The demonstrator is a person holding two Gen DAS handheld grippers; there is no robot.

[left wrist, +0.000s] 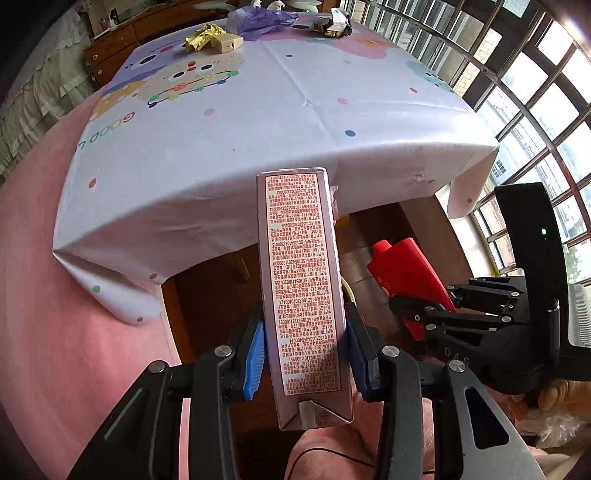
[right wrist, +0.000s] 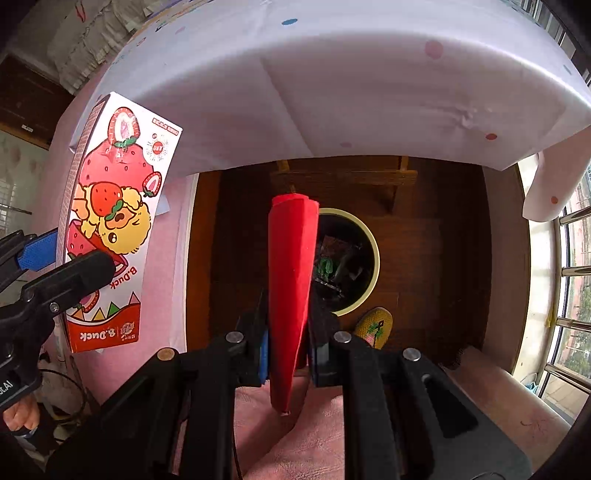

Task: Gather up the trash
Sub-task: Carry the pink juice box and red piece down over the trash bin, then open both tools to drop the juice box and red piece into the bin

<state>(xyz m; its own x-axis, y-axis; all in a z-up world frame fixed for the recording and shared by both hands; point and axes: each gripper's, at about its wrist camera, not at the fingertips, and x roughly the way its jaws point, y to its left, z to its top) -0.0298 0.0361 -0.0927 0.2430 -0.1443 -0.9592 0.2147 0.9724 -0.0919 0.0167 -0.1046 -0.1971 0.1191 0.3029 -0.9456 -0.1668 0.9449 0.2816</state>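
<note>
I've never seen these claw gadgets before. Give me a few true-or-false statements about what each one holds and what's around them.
1. The left claw grips a carton. True.
2. The right claw is empty. False: it is shut on a red wrapper.
3. A bin stands on the floor beyond the right claw. True; it already holds some trash.
4. The tablecloth has been cleared. False: a gold wrapper and purple bag lie at its far end.
</note>
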